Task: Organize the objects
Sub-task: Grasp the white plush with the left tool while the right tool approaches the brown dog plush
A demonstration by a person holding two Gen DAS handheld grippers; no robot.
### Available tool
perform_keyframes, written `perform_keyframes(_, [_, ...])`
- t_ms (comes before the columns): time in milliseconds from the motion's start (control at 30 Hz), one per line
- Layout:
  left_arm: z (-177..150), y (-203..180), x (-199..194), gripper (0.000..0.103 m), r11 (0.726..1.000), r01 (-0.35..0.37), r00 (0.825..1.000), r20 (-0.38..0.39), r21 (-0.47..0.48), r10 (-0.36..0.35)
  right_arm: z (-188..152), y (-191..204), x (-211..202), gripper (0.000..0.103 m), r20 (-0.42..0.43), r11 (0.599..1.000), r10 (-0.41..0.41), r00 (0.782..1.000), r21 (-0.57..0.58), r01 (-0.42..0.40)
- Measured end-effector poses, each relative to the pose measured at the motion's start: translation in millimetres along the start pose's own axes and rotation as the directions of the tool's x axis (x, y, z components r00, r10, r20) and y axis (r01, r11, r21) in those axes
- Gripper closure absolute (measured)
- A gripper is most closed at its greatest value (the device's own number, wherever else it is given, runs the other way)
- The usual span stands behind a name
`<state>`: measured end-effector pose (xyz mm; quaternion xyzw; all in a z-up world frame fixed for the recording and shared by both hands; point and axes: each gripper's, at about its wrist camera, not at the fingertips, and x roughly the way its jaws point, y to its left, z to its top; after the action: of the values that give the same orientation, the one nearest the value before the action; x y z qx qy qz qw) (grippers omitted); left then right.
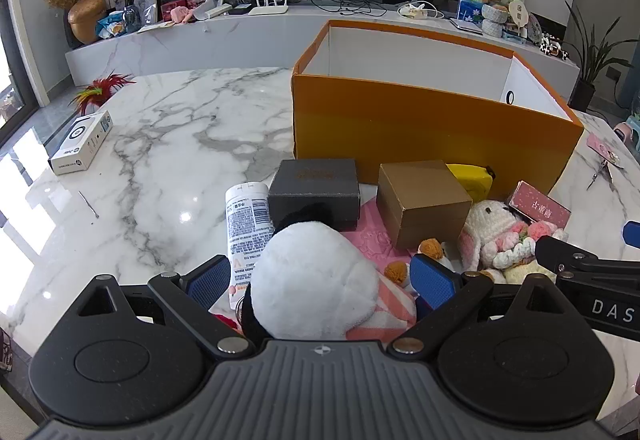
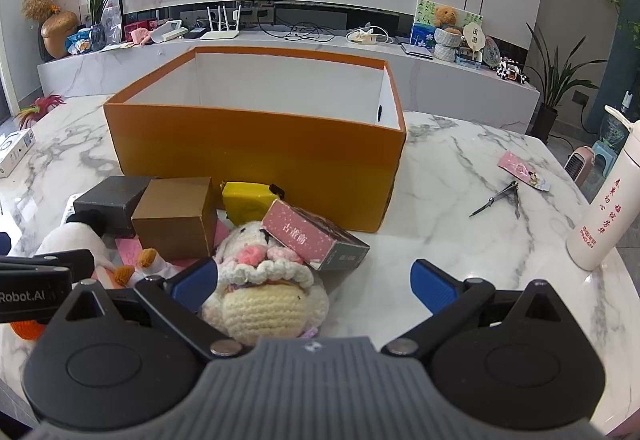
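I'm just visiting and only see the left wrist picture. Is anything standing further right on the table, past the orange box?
Observer: Yes, a tall white bottle with red writing stands near the right edge of the table.
Operator: What are the other tongs over?
Observer: The right tongs are open, with the crocheted doll between them, nearer one finger.
Operator: Is anything on that doll?
Observer: The pink box rests tilted on its head.
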<state>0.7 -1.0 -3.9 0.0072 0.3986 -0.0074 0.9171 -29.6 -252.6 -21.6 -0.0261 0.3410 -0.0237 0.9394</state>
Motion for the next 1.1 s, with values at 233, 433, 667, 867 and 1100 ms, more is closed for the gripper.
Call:
perform_keyframes(233, [-0.5,0.0,0.4,0.0,1.0,-0.002,1.0,0.001,0.003,0.002,-0.3,-0.1,0.3,0.001,0.0,1.0,0.0,1.0,-0.001,0.0])
perform_keyframes(433, [-0.7,-0.1,0.4,0.0,1.0,0.0,1.0,0.0,0.005,0.0,-0.9,-0.4,0.4,0.001,0.0,1.0,0.002,1.0,-0.001,-0.002])
perform_keyframes(667, [1.6,7.6,-4.5,0.0,1.0,0.001,1.0,0.006,-0.019,-0.001,-0.5,-4.2,0.3,0.001,0.004,1.0,-0.001,1.0,0.012,0.0])
perform_keyframes(867, [3.7,33.0,-10.1,0.0,0.999,0.001,1.0,-0.008,-0.036,-0.001,-0.7,-7.7,-3.7,0.001,-0.001,0.999,0.028,1.0,0.027,-0.028])
perform_keyframes(1100, [-1.9,63.5,-8.2,0.0,0.998,0.006,0.999,-0.053,-0.055,-0.009,-4.8,-6.5,-8.9,0.001,-0.025,0.991,0.127,0.992,0.041,-0.126])
